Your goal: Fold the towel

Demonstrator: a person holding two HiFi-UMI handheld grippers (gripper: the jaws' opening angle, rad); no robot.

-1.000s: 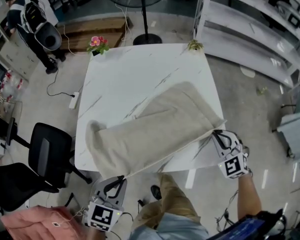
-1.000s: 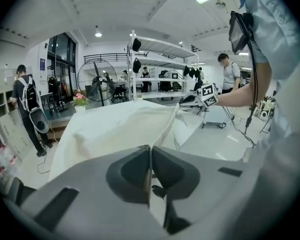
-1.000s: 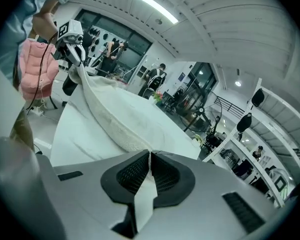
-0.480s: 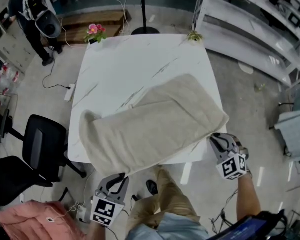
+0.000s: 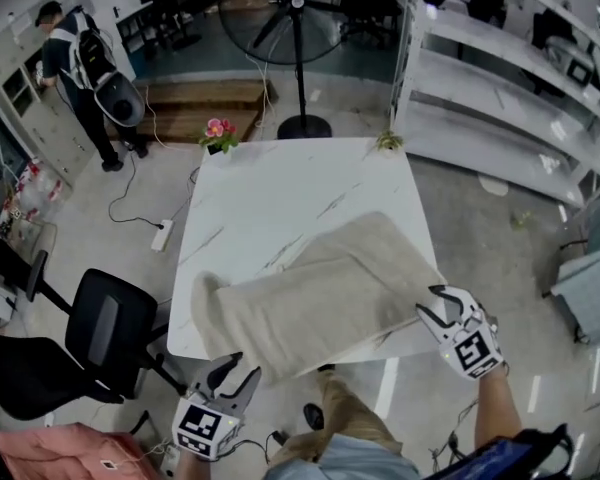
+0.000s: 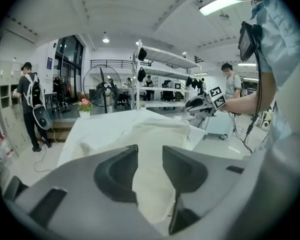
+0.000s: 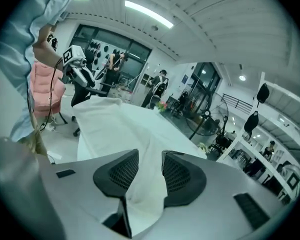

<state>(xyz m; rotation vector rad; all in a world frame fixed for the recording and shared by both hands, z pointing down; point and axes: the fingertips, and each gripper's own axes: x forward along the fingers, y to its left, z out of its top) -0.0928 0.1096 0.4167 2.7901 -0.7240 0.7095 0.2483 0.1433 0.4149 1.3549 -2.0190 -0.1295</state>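
A beige towel (image 5: 320,303) lies folded in a long slanting band across the near half of the white marble table (image 5: 280,188), and its near edge hangs over the table's front. My left gripper (image 5: 232,368) hovers below the towel's left corner. Its jaws have just been opening, and the towel (image 6: 155,134) shows through the gap without touching the pads. My right gripper (image 5: 442,303) is at the towel's right corner. Its jaws have also just been opening, and cloth (image 7: 120,119) runs loose between them. Left gripper (image 6: 150,151) and right gripper (image 7: 150,156) both stand apart.
A black office chair (image 5: 105,328) stands left of the table and pink cloth (image 5: 60,453) lies at the bottom left. A flower pot (image 5: 218,133) and a small plant (image 5: 388,143) sit on the far corners. A fan stand (image 5: 298,68), white shelves (image 5: 500,98) and a person with a backpack (image 5: 85,68) are beyond.
Both grippers were shut on the towel's near edge, holding it taut. They have let go, and the edge now droops over the table front. Both grippers have lifted slightly.
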